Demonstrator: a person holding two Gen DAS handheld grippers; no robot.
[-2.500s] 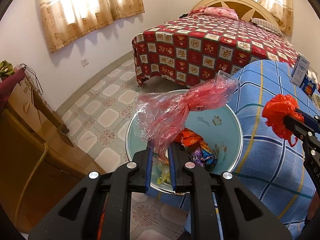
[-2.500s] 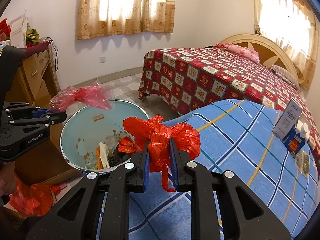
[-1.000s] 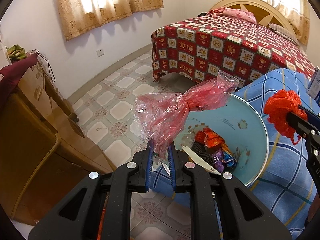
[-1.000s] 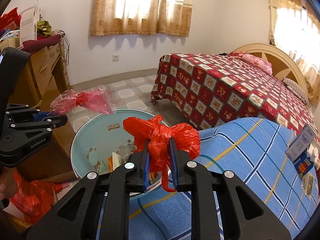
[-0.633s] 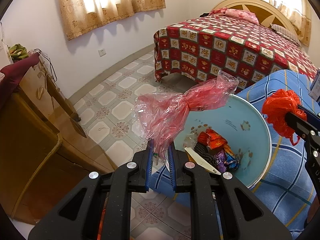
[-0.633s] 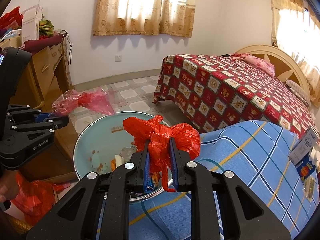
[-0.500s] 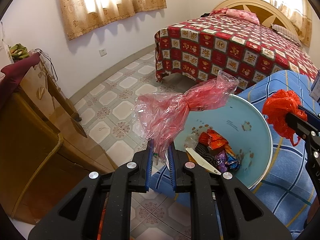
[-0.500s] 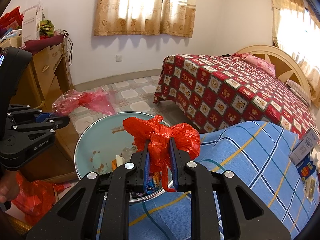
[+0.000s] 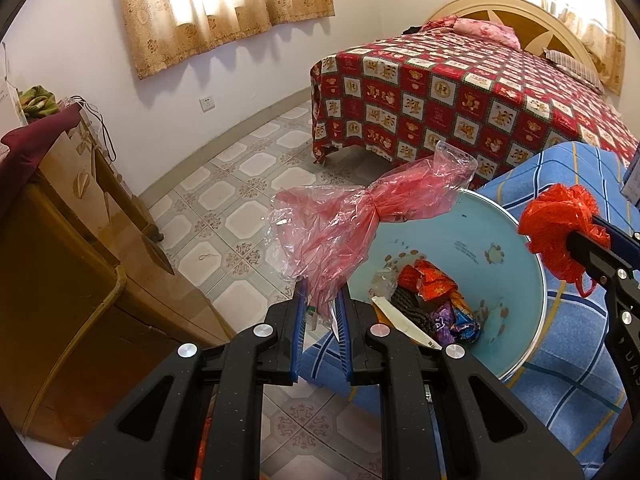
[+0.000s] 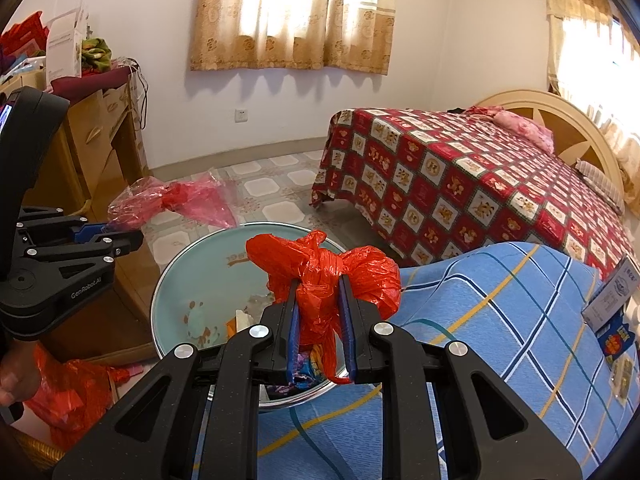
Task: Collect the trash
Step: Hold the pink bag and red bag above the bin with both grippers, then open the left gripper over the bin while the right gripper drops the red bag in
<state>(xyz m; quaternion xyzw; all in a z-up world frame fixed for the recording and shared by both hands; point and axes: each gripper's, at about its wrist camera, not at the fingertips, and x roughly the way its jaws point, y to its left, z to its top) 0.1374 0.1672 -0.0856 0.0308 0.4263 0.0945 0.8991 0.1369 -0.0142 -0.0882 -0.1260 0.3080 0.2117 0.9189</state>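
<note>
- Left gripper (image 9: 320, 300) is pinching the see-through pink bag (image 9: 352, 220) for me, its jaws nearly together on the bag's bunched lower end, the rest fanning out above the floor tiles (image 9: 240, 216).
- Right gripper (image 10: 322, 312) is clamping the knotted red bag (image 10: 324, 276), jaws pressed on its middle; a thin tail is hanging between them.
- I am losing part of the pale blue basin (image 10: 176, 276) behind the red bag, and in the left view the pink bag is covering its near rim.
- I am making out a red wrapper (image 9: 428, 282), a purple one, a white strip and something dark in the basin; the rest is too jumbled to name.
- Basin is sitting at the edge of the blue checked cloth (image 10: 500, 320), with the wooden cabinet (image 9: 80, 272) just beside and the red patterned bed (image 10: 460, 184) beyond.
</note>
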